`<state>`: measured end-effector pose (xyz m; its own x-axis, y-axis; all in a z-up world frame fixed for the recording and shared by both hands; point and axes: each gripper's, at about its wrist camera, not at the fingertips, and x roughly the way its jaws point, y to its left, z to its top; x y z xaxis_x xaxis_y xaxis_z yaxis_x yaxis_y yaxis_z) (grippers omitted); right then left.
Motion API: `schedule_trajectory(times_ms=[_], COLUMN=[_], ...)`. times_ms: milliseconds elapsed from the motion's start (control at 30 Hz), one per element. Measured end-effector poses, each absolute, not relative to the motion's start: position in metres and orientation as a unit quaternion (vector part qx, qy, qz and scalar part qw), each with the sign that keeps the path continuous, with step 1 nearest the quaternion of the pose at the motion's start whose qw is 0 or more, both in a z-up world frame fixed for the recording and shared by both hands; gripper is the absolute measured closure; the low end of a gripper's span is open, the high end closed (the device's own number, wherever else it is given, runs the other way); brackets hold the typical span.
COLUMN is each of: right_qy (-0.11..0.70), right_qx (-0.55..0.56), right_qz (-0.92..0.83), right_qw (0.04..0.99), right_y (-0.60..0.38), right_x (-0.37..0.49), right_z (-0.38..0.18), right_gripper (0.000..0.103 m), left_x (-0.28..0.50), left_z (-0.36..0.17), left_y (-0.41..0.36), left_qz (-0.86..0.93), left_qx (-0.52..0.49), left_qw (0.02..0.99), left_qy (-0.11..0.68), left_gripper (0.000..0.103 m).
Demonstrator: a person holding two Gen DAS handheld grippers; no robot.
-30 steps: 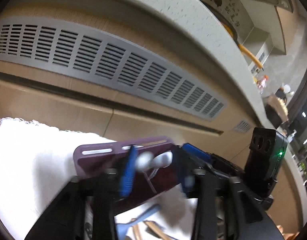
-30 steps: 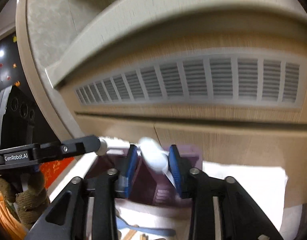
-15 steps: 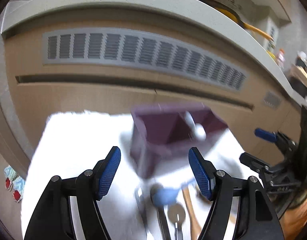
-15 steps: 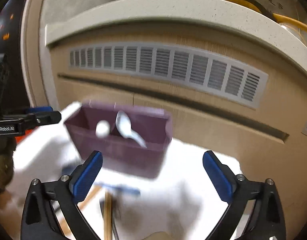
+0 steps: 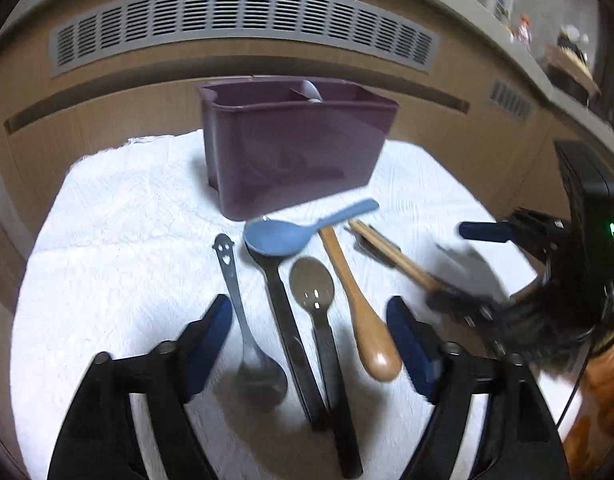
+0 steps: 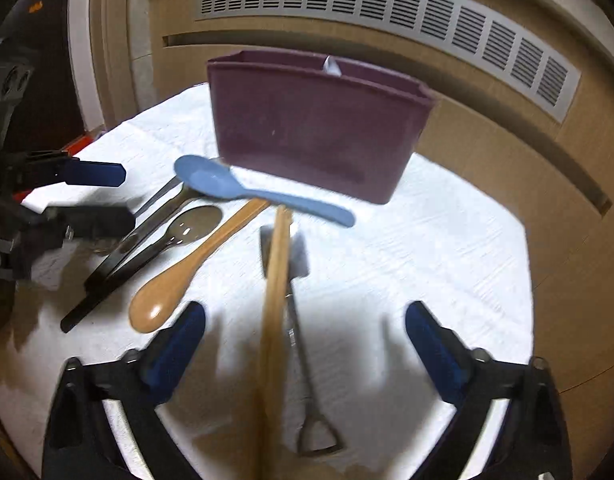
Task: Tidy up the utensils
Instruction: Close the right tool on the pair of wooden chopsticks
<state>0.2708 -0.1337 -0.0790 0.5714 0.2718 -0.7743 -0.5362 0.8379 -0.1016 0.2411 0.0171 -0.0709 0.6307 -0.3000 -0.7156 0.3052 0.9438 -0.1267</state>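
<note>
Hovering with fingers spread and nothing between them, the left claw (image 5: 309,346) has the purple caddy (image 5: 295,148) at twelve o'clock and, between the two, five spoons on the white cloth (image 5: 119,232): one blue spoon (image 5: 283,234), one wooden spoon (image 5: 361,312), three dark or metal. The right claw (image 6: 305,346), also spread and bare, hangs above one pair of chopsticks (image 6: 275,304) and one small shovel-handled utensil (image 6: 307,380), caddy at twelve o'clock. One pale utensil (image 5: 312,90) stands inside the caddy; no legible writing.
</note>
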Motion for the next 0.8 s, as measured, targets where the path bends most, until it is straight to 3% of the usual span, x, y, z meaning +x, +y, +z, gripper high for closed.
schedule_trajectory(times_ms=[33, 100, 167, 233, 467, 533, 800], right_qy=[0.408, 0.428, 0.430, 0.430, 0.444, 0.447, 0.451], right_qx=[-0.167, -0.162, -0.153, -0.149, -0.150, -0.155, -0.129], right_qz=[0.238, 0.249, 0.250, 0.246, 0.252, 0.256, 0.257], right_qw=[0.865, 0.854, 0.854, 0.856, 0.847, 0.843, 0.845], right_y=[-0.132, -0.128, -0.125, -0.121, -0.116, -0.117, -0.141], right_x=[0.271, 0.276, 0.281, 0.285, 0.290, 0.287, 0.276], right_z=[-0.082, -0.088, -0.089, -0.090, -0.091, -0.090, -0.076], right_gripper=[0.050, 0.066, 0.068, 0.077, 0.079, 0.091, 0.092], left_x=[0.239, 0.236, 0.236, 0.238, 0.235, 0.234, 0.233], left_z=[-0.071, -0.070, -0.069, -0.069, -0.075, -0.078, -0.080], left_y=[0.015, 0.012, 0.013, 0.016, 0.019, 0.017, 0.008], left_qz=[-0.167, -0.157, -0.148, -0.143, -0.145, -0.148, -0.167], left_qx=[0.009, 0.015, 0.010, 0.003, -0.012, -0.011, -0.019], left_qw=[0.905, 0.911, 0.915, 0.915, 0.909, 0.907, 0.899], left_qy=[0.392, 0.381, 0.376, 0.378, 0.390, 0.395, 0.405], left_gripper=[0.020, 0.020, 0.020, 0.020, 0.020, 0.020, 0.020])
